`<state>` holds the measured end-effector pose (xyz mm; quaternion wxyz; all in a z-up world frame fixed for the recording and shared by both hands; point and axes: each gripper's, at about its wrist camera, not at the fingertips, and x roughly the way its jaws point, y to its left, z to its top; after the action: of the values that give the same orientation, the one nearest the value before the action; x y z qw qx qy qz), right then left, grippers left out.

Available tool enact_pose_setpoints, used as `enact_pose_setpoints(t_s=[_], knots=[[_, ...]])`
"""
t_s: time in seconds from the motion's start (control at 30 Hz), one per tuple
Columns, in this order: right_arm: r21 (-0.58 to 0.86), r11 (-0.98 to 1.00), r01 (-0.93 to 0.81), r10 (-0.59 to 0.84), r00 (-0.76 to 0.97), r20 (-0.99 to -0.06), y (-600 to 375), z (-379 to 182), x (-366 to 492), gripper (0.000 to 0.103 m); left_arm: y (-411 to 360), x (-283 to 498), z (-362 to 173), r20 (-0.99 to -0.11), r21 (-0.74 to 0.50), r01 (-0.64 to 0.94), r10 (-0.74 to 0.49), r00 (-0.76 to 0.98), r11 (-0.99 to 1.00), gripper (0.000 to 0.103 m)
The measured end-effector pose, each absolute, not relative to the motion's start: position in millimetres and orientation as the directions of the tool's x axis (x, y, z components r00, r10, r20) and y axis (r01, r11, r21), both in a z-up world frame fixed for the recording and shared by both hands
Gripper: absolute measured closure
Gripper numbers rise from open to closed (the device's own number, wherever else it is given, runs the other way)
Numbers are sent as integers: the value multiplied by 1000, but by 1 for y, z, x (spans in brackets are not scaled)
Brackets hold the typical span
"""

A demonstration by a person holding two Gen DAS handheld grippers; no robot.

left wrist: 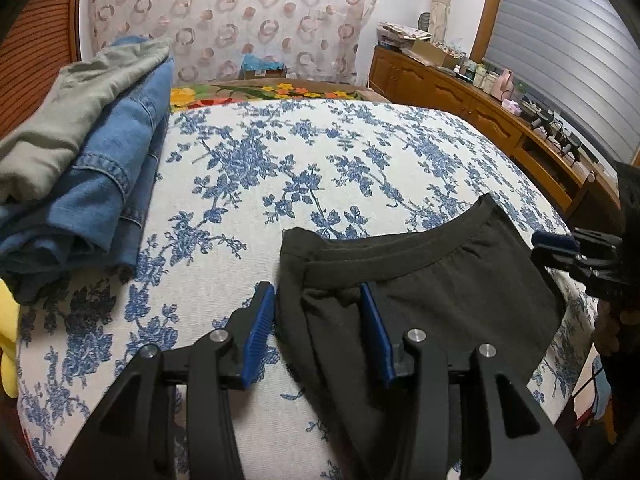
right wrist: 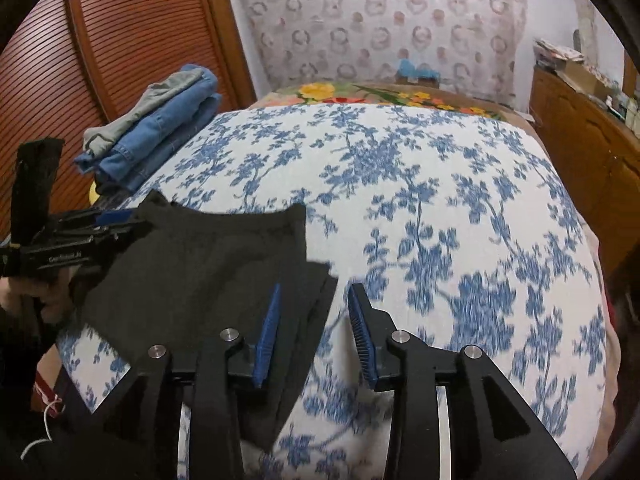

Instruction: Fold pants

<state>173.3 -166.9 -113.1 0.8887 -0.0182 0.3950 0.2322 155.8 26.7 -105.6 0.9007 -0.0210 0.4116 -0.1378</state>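
Black pants (left wrist: 432,280) — folded flat, elastic waistband toward the far side — on the blue-flowered bedspread's near edge.

black pants (left wrist: 432,292): near end cut off by frame edge | dresser clutter (left wrist: 500,76): too small to identify

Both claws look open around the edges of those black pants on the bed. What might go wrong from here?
Each could pinch too little. The left gripper and right gripper stand open at opposite side edges of the black pants, so closing may catch only the top layer and spoil the fold.

Or too much: a closing finger could also snag the floral bedcover underneath.

The pants lie near the bed's front edge and might slide off if tugged.
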Motion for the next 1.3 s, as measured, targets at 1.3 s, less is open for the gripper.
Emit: enact_pose_setpoints(t_s=[1.3], knots=[[151, 894, -421, 398, 596, -697, -150, -114, 155, 43, 19, 94, -110, -748, -143, 225, -254, 613, 964, 46]])
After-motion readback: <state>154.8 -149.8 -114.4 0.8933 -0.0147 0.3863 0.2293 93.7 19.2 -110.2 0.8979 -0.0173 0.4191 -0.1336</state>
